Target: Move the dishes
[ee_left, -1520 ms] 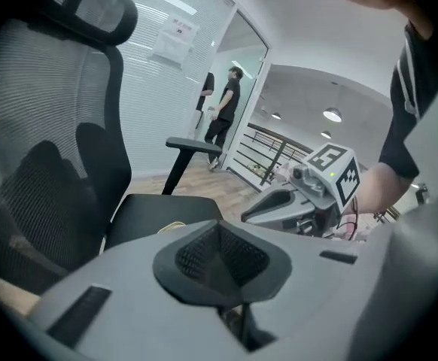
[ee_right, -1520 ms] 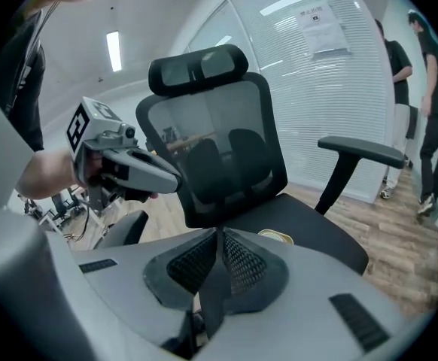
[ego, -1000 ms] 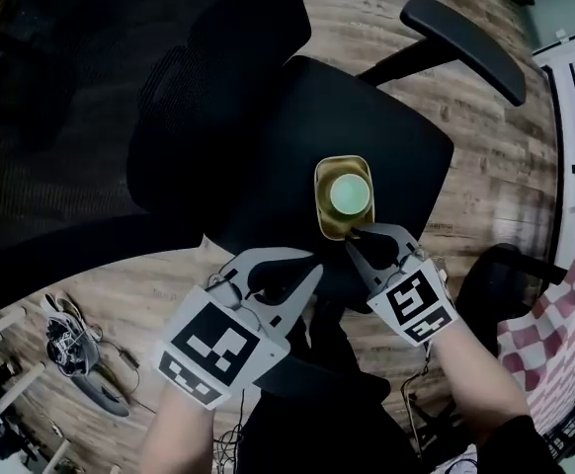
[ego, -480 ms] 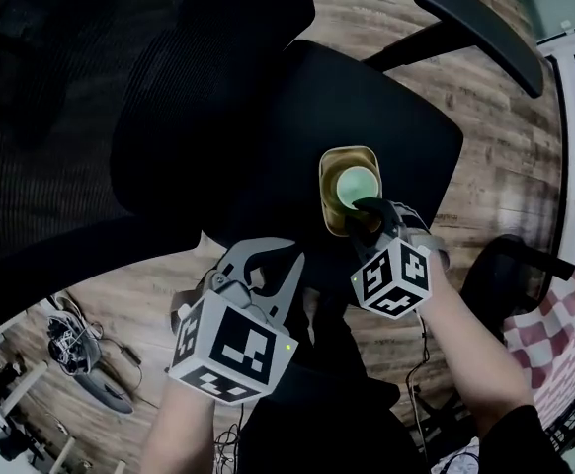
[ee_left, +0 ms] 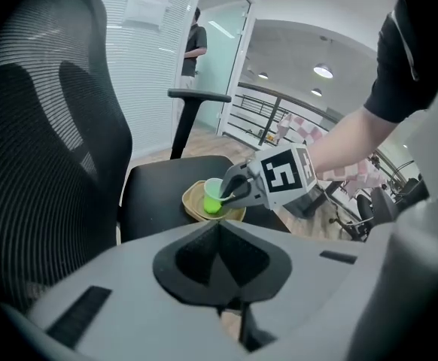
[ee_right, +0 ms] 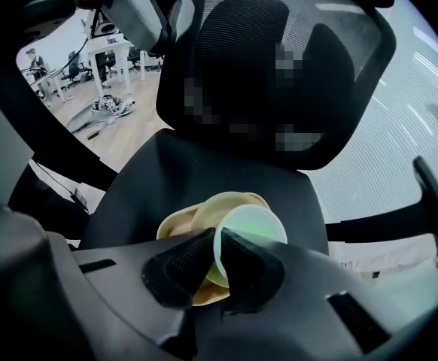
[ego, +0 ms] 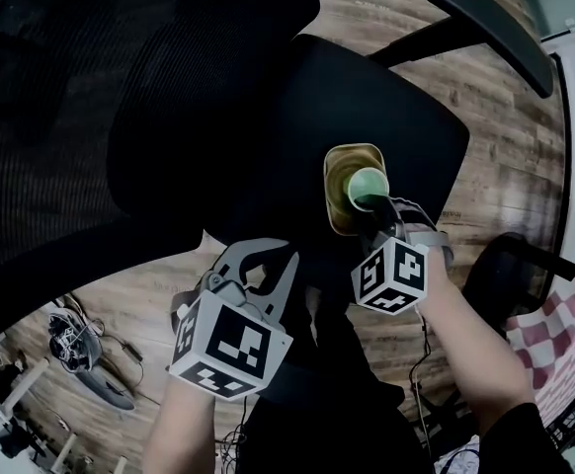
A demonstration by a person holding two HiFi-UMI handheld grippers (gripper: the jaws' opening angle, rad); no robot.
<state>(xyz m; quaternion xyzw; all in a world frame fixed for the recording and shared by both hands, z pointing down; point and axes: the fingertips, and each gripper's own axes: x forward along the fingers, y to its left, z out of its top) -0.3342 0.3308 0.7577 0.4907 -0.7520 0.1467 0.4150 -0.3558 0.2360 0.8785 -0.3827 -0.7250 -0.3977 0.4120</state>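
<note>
A small green cup [ego: 368, 186] sits tilted in a tan bowl [ego: 341, 188] on the black seat of an office chair [ego: 386, 97]. My right gripper [ego: 372, 208] is shut on the cup's near rim, one jaw inside and one outside; the right gripper view shows the green cup [ee_right: 249, 230] pinched over the tan bowl [ee_right: 185, 218]. My left gripper [ego: 273, 265] hangs shut and holds nothing, at the seat's front edge left of the bowl. From the left gripper view, the green cup [ee_left: 213, 197], the tan bowl [ee_left: 195, 203] and the right gripper [ee_left: 238, 192] lie ahead.
The chair's mesh backrest [ego: 179, 117] rises at the left and its armrest [ego: 490, 28] reaches across the top right. Wooden floor [ego: 505, 166] surrounds the chair. Cables and clutter [ego: 70, 349] lie at the lower left, a checked cloth [ego: 564, 334] at the right edge.
My right gripper moved forward onto the cup and closed on its rim, and the cup now tilts to the right. The left gripper drew back slightly towards me.
</note>
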